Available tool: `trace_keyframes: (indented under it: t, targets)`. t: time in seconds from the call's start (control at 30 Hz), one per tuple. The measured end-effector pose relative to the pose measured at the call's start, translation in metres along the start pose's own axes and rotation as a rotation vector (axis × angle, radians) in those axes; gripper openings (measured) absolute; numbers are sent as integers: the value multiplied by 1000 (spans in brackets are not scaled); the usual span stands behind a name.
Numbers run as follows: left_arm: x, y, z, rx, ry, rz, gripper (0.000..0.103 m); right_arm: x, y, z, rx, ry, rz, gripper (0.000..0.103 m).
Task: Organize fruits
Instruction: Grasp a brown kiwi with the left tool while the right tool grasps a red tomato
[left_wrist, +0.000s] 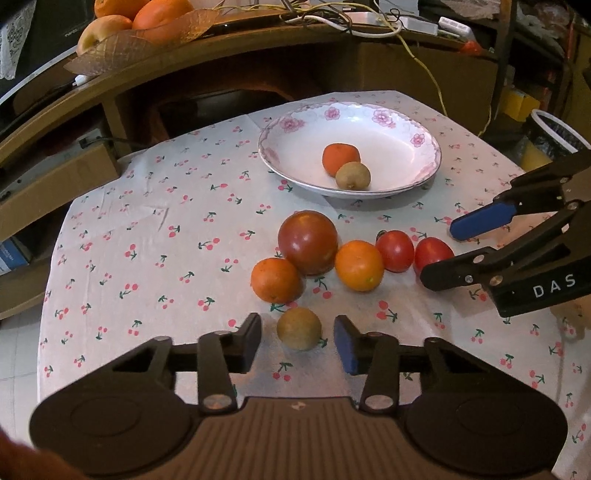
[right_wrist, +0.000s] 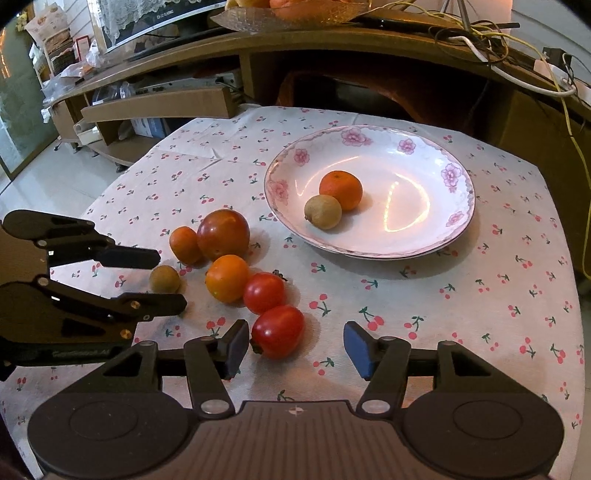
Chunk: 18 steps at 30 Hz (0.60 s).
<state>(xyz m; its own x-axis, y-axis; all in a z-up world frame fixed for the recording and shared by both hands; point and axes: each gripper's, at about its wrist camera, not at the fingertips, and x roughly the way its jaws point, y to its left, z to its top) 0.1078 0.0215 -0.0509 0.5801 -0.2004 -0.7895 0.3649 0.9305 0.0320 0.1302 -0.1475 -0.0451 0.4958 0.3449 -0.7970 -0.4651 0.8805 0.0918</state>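
Your left gripper is spread wide with the small brown fruit sitting right between its fingers, not yet touched on either side. That fruit is roundish, no real long axis, so any closing line works; it rests on the cherry-print cloth, just in front of the loose cluster of oranges and tomatoes. Left hand is clearly the nearer one for it.

Your right gripper is also wide, holding nothing. The oval red tomato lies inside its gap but off toward the left finger, nearly touching it, long axis slanted across the gap. Shift left a little before closing, I'd say.

Both tools come in low and roughly level over the cloth.

The plate sits beyond the cluster, already holding one orange and one brown fruit. Lift path to it looks open.
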Motion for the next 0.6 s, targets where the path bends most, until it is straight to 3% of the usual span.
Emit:
trace_keyframes:
  t: [0.2,0.47,0.6]
  targets:
    - [-2,-5,-1,25,-14,14,31,2,1,0,-4,-7,-4,57]
    - [-3,-4,-2,24,-11,-3,32,9,9,1,-38,13,-5,33]
    - [-2,-3,-2,23,-11,-8,32,9,9,2,-37,18,-7,33]
